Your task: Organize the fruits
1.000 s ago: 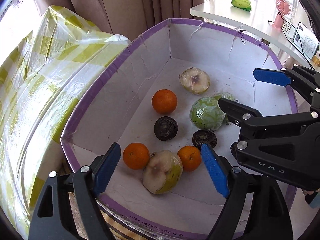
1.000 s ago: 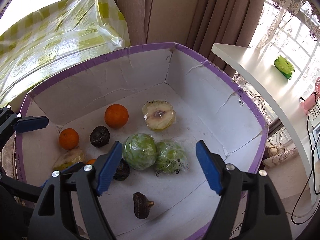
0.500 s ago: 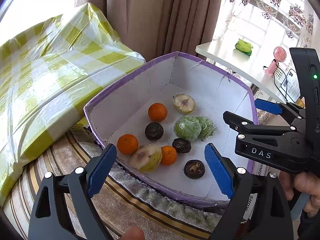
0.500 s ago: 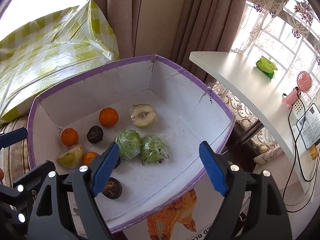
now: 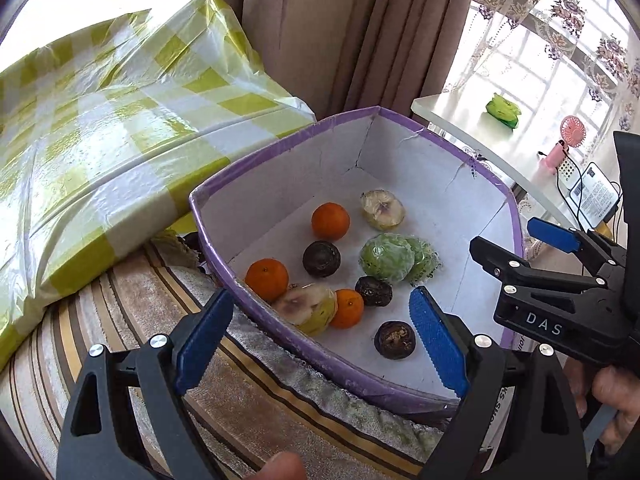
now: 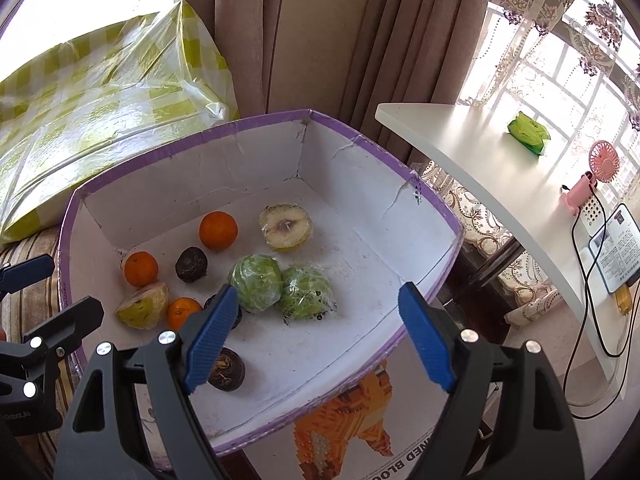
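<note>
A white cardboard box with a purple rim (image 5: 288, 140) (image 6: 200, 136) holds loose fruit. Inside lie oranges (image 5: 330, 221) (image 6: 218, 230), dark round fruits (image 5: 321, 258) (image 6: 191, 264), two green fruits in plastic wrap (image 5: 386, 257) (image 6: 256, 282) and two wrapped cut halves (image 5: 382, 210) (image 6: 285, 227). My left gripper (image 5: 322, 292) hovers over the box's near rim, open, gripping nothing. My right gripper (image 6: 318, 288) hangs open above the box's near right side, also empty. Each gripper shows in the other's view: right gripper (image 5: 506, 236), left gripper (image 6: 68, 284).
A bundle in yellow-checked plastic (image 5: 104, 120) lies left of the box on a striped cloth (image 5: 256, 392). Curtains hang behind. A white table (image 6: 460, 148) at the right carries a green packet (image 6: 528, 132), a pink fan (image 6: 592, 176) and a cabled device. A printed carton (image 6: 352, 416) sits under the box.
Both grippers have drawn back and upward from the box, so it looks smaller and farther. The left view has rolled. Neither gripper took hold of any fruit.
</note>
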`<state>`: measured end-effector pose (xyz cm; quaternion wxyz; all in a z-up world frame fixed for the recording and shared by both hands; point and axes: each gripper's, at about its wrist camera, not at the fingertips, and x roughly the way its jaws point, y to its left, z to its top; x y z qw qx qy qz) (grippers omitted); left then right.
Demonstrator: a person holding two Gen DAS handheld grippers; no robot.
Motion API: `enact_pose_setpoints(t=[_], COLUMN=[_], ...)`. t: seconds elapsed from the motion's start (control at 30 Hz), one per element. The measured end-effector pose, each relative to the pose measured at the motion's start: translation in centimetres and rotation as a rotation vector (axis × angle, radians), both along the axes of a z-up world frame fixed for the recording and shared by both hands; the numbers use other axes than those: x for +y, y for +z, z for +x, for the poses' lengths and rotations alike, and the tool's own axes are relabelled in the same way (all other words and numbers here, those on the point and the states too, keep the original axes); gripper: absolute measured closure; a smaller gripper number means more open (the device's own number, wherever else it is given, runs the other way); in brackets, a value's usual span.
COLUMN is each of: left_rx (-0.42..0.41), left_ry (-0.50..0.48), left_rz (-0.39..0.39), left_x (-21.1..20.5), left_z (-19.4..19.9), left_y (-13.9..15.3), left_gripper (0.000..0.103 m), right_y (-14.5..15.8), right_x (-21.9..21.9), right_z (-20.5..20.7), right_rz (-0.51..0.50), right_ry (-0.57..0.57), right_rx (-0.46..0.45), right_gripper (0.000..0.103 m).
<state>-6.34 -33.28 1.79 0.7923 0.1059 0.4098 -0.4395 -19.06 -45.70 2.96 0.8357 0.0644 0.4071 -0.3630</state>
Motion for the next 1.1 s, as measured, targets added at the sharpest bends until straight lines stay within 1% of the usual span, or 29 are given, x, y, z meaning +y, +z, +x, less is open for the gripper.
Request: enact_pose_setpoints(t=[0.2, 0.3, 0.43, 1.1], left_rx=[-0.025, -0.013, -0.017, -0.018], left_ry=[0.001, -0.002, -0.002, -0.007], left_rz=[-0.008, 0.000, 0.007, 0.007], left_x=[0.30, 0.13, 0.06, 0.05], left_z=[-0.28, -0.27, -0.27, -0.29], left_y=[0.69, 0.50, 0.43, 0.36], left_gripper=[0.016, 0.016, 0.016, 0.016], right_y=[0.09, 0.16, 0.17, 0.11], right_x=[0.05, 0.07, 0.10, 0.00], right_z=[-0.14, -0.18, -0.20, -0.15], right_rz=[0.005, 0.005, 0.007, 0.010], right_ry=[0.000, -0.001, 0.001, 0.000], right_rx=[-0.004, -0.006, -0.007, -0.008], right_gripper=[0.021, 0.021, 0.021, 0.021])
